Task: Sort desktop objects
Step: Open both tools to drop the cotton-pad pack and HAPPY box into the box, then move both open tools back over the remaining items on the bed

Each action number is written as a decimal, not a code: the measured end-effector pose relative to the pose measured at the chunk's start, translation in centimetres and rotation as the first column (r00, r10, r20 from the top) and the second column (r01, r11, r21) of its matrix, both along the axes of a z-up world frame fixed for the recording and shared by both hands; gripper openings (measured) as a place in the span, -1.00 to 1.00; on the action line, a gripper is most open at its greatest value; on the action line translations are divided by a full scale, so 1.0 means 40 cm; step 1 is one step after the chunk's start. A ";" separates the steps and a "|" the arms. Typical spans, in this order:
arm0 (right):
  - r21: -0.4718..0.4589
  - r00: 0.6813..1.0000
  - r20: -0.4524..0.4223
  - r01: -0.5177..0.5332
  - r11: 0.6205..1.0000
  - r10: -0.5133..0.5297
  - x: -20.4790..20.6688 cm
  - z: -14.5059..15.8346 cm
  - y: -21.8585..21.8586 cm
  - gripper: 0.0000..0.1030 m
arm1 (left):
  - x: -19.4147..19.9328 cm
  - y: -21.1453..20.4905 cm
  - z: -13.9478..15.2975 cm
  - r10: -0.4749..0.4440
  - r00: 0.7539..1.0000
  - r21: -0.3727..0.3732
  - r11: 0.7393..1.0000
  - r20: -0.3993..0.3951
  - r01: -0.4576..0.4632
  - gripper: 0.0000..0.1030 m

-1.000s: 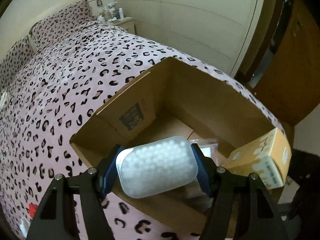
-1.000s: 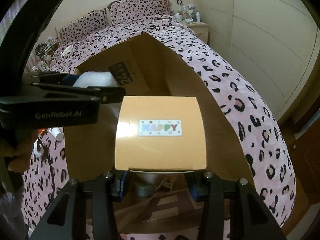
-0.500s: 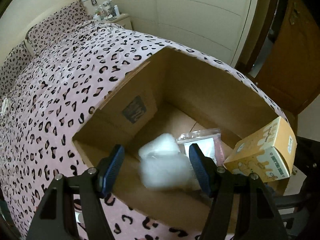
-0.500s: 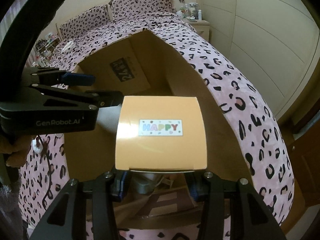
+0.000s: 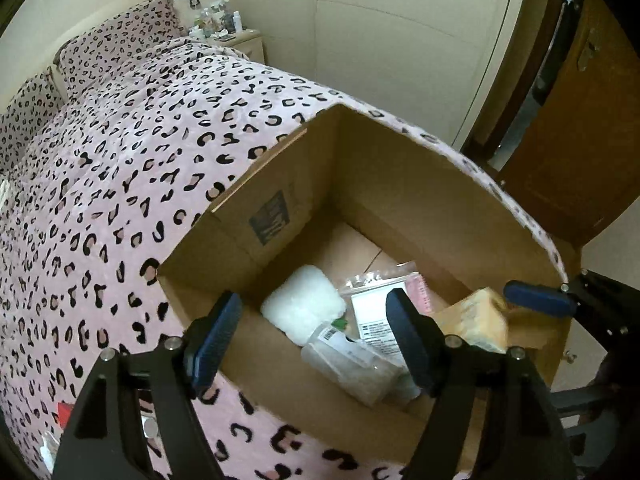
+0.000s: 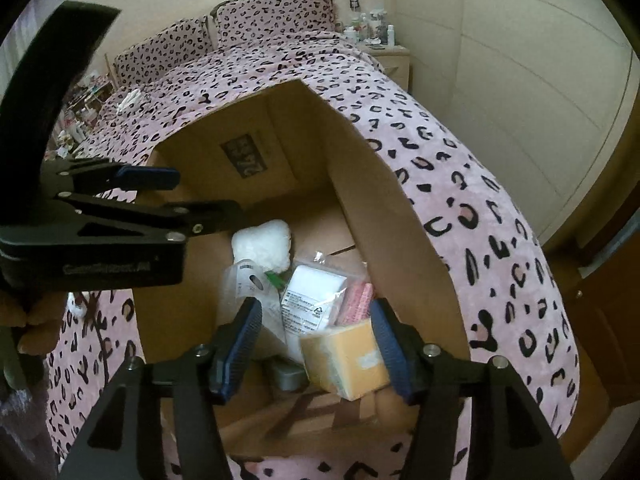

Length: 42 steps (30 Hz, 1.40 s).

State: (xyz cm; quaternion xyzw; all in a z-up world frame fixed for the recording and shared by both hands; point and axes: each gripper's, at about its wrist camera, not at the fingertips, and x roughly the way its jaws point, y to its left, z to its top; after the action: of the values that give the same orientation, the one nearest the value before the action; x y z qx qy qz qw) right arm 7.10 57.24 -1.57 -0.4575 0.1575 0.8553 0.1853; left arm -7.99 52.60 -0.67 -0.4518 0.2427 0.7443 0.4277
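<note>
An open cardboard box (image 5: 404, 184) was seen resting on a bed covered with a pink leopard-print blanket (image 5: 120, 184), and both grippers were held above its opening, angled down into it.

The left gripper (image 5: 316, 334) was shown with its jaws spread – they had just been opening – and nothing was pinched between them. Directly below, on the box floor, a white packet of cotton balls (image 5: 303, 305) lay flat (its surface looked bumpy and soft). Just beside it were a clear bag with a white printed label (image 5: 376, 312) and a clear plastic bottle (image 5: 346, 364) lying on its side, its near end hidden behind the left gripper's fingers.

The right gripper (image 6: 316, 338) was likewise seen with its jaws parted, having just been opening. A small orange carton (image 6: 346, 358) appeared between and below the blue pads, tilted and blurred – no pad was pressed against it, though whether it had reached the floor of the box could not be told. In the left wrist view the same carton was found at the right side of the box, next to one blue finger of the right gripper.

A bedside cabinet (image 6: 394, 62) crowded with small bottles was visible at the head of the bed, beside two matching pillows (image 6: 224, 32).
</note>
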 end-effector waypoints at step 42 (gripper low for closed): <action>-0.003 0.956 -0.082 -0.284 0.959 0.283 0.018 0.160 -0.577 0.14 | 0.184 -0.924 0.089 0.527 0.850 0.040 0.849 0.012 -0.527 0.62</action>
State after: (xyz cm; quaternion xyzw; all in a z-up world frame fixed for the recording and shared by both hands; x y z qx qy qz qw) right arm 7.84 34.14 4.85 -0.4416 0.1041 0.8897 0.0508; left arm -0.61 15.63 2.88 -0.4919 0.0939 0.8380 0.2168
